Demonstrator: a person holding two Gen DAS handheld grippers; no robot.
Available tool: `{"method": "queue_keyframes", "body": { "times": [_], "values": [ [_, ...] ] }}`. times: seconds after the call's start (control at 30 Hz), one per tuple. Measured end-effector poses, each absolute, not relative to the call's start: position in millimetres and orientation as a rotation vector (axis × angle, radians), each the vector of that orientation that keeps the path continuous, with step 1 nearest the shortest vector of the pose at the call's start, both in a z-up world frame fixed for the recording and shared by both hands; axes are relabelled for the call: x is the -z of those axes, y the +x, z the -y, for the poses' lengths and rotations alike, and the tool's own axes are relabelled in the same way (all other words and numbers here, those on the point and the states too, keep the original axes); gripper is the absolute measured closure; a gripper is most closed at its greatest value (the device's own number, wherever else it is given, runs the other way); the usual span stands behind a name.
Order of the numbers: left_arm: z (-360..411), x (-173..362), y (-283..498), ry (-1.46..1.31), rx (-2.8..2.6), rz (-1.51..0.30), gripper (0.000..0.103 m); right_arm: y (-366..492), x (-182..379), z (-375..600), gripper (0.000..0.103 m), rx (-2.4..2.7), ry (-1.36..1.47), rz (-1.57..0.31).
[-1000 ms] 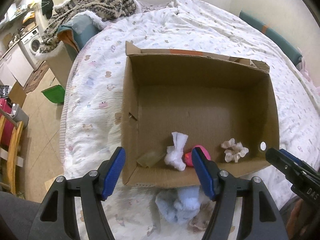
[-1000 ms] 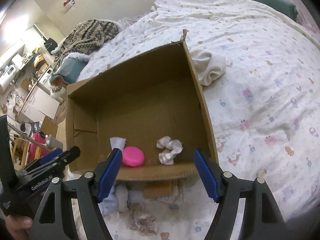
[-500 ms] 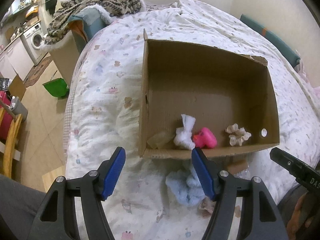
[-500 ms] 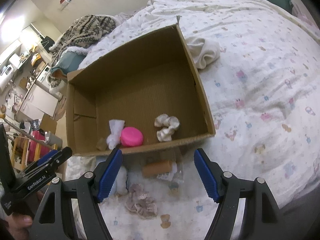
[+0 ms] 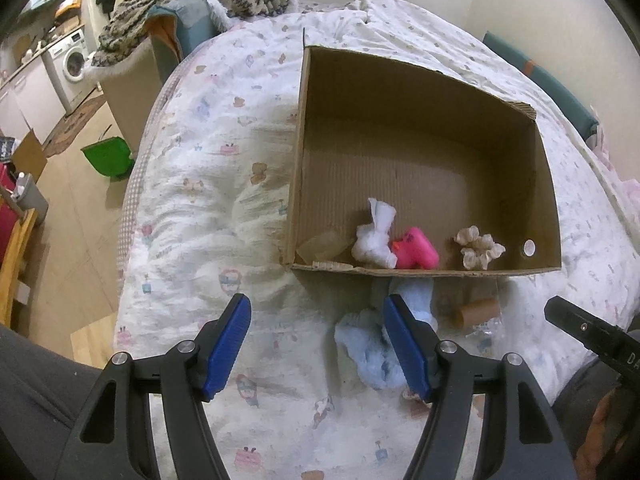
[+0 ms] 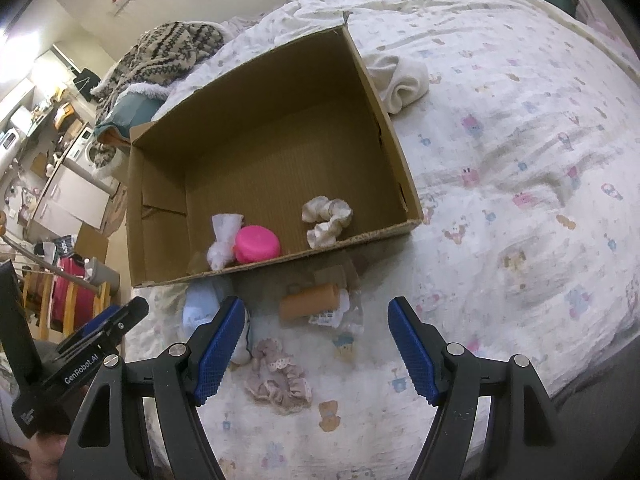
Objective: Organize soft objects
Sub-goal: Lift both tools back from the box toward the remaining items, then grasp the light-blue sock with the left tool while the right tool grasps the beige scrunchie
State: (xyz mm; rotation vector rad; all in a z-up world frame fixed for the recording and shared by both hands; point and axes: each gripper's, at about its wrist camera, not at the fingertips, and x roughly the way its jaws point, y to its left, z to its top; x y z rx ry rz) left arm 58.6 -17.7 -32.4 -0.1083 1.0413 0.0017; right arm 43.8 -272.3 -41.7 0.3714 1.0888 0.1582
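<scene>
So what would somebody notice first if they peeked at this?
Probably the big cardboard box open on the bed, with a bright pink toy near its front wall between a white cloth bundle and a cream scrunchie. Just outside it lie a light blue cloth and a frilly pinkish scrunchie.

On the bed (image 6: 520, 128), an open cardboard box (image 6: 384, 120). Inside, along the near wall, from left to right: a knotted cloth (image 6: 224, 240), touching it a round toy (image 6: 256, 244), then, apart, a scrunchie (image 6: 326, 220). Outside, before that wall: a fluffy cloth (image 6: 200, 308) (leftmost), a paper roll (image 6: 308, 302), nearer a second scrunchie (image 6: 280, 376). Behind the box's right wall, a folded towel (image 6: 400, 80).
</scene>
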Motion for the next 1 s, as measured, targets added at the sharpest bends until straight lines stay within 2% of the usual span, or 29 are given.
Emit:
{"method": "queue_keyframes", "body": {
  "times": [0.37,0.57,0.73,0.83,1.0],
  "values": [
    [10.5,34.3,57.6,-0.123,-0.025,-1.043,0.037,42.4,51.2,276.3,0.025,-0.145,0.421,-1.123],
    [5.7,51.9,60.7,-0.175,-0.012,-1.139,0.037,47.3,66.4,284.6,0.025,-0.118,0.493,-1.175],
    [30.0,64.8,61.3,-0.175,0.123,-1.193,0.037,48.4,74.3,285.1,0.025,-0.104,0.512,-1.204],
    [53.2,77.6,67.4,-0.121,0.187,-1.233,0.030,48.3,75.6,285.2,0.025,-0.103,0.512,-1.210],
    [72.3,100.6,86.8,-0.043,0.179,-1.265,0.030,49.2,76.4,285.6,0.025,-0.102,0.512,-1.216]
  ]
}}
